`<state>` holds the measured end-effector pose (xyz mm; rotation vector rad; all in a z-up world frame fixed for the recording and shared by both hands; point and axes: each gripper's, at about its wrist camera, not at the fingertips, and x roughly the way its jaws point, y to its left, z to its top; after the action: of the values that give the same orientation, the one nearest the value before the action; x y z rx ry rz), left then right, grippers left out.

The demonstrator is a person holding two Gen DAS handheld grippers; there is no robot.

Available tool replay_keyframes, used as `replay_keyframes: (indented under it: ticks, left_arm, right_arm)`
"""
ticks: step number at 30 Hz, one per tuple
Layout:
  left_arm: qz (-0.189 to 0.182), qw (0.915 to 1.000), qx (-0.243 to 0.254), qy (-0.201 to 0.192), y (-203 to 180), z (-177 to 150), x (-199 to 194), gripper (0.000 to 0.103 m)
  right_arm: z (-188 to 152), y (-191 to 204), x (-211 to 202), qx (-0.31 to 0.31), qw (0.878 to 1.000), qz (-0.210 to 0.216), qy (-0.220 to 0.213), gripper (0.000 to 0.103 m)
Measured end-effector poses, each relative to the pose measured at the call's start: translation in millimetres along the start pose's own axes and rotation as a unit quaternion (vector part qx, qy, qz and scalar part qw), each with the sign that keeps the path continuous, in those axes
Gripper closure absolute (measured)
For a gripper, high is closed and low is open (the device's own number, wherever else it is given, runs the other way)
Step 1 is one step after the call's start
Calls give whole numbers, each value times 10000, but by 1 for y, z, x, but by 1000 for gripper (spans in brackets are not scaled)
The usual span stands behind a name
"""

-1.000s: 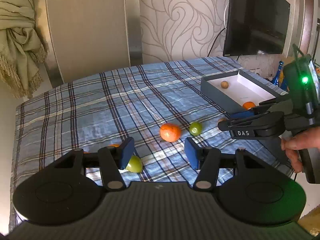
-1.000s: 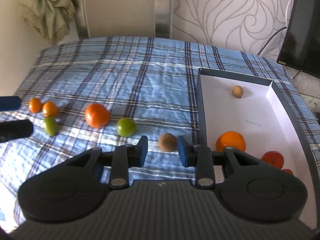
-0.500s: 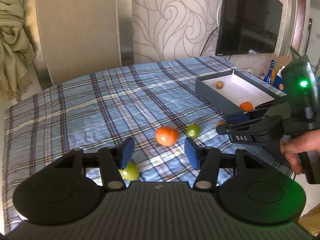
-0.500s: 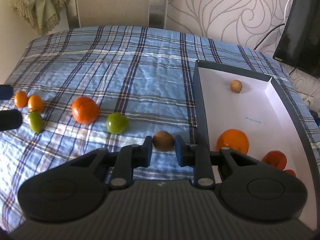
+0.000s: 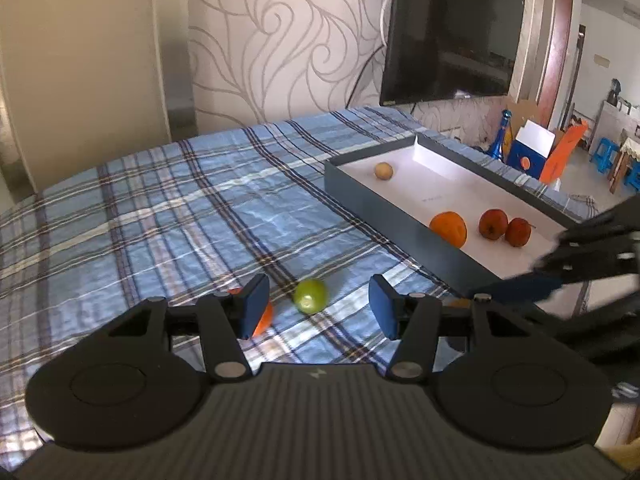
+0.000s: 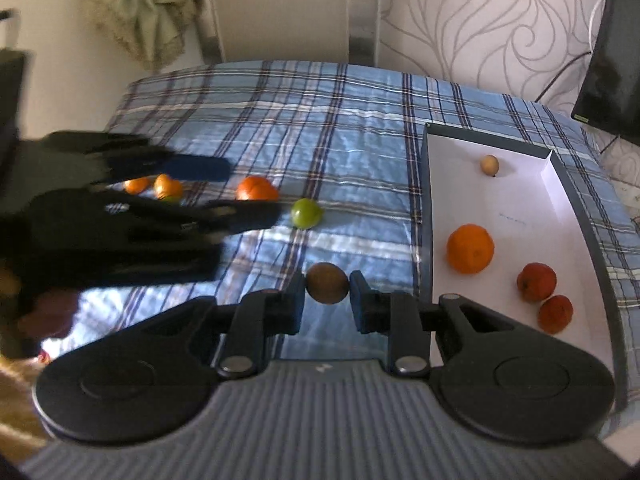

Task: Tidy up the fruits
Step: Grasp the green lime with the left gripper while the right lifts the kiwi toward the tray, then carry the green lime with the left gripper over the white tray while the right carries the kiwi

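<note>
R tongs (image 6: 327, 300) clamped on brown fruit (image 6: 327, 282); L tongs (image 5: 318, 307) wide apart, empty, w/ green fruit (image 5: 310, 296) between tips.

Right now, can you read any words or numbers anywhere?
None can be read.
Box: a small blue print on its white floor, too small to read.
Left gripper: a white mark on its body, blurred.
TV: a tiny label on its lower corner, unreadable.

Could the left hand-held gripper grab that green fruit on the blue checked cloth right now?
Probably yes: the green fruit lies just ahead of the open left hand-held gripper, between its fingers' line, with nothing in between.
</note>
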<state>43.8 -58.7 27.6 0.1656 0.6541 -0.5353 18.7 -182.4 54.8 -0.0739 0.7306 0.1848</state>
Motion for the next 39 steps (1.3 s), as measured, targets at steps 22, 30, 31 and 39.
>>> replay_keyframes:
  ticks: [22, 30, 31, 39]
  left_arm:
    - [94, 9991, 190, 371, -6, -7, 65, 63]
    - [152, 9991, 79, 383, -4, -10, 61, 75]
    - [158, 9991, 78, 387, -4, -10, 61, 75]
    - [71, 9996, 103, 271, -12, -12, 34, 75]
  right_arm:
    - [-3, -26, -44, 427, 9949, 114, -904, 76]
    - [7, -26, -40, 275, 9944, 236, -993, 76]
    - [8, -25, -40, 250, 9943, 251, -1004, 76]
    - [19, -26, -40, 64, 9919, 368, -1211, 76]
